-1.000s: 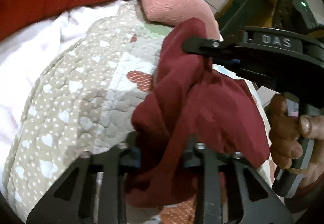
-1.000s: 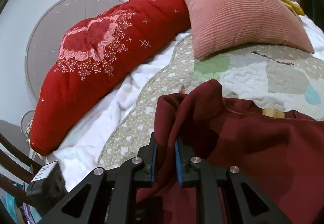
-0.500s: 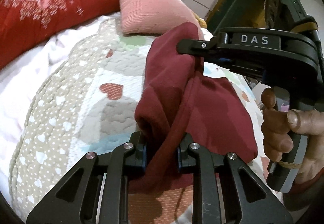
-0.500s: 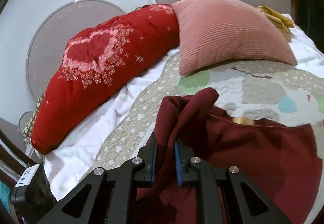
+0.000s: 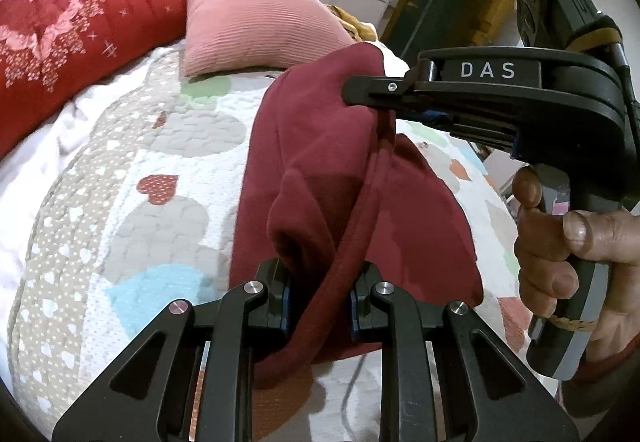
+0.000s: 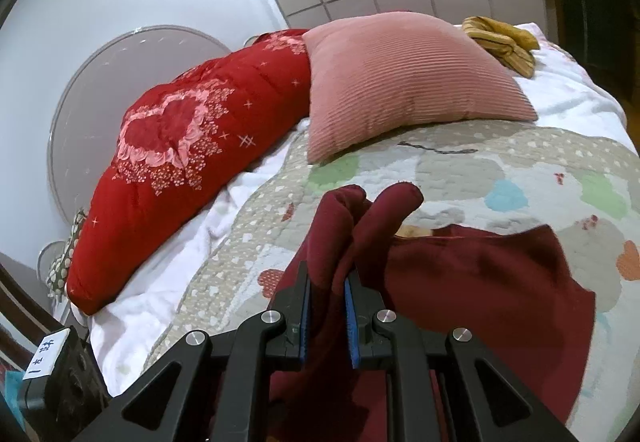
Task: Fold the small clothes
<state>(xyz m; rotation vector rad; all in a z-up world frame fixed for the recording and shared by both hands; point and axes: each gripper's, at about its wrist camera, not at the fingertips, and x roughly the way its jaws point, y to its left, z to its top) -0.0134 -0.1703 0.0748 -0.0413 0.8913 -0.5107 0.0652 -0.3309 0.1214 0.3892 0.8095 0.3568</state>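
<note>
Both tongs (image 5: pixel 318 298) (image 6: pixel 327 318) on maroon garment (image 5: pixel 320 178).

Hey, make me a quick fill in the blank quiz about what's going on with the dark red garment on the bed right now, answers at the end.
1. Both the left gripper and the right gripper are shut on the dark red ____.
2. The quilt is patterned with ____ shapes.
3. The ribbed pillow is ____ in colour.
4. Beyond that pillow lies a crumpled ____-coloured cloth.

Answers: garment; heart; pink; yellow
</note>
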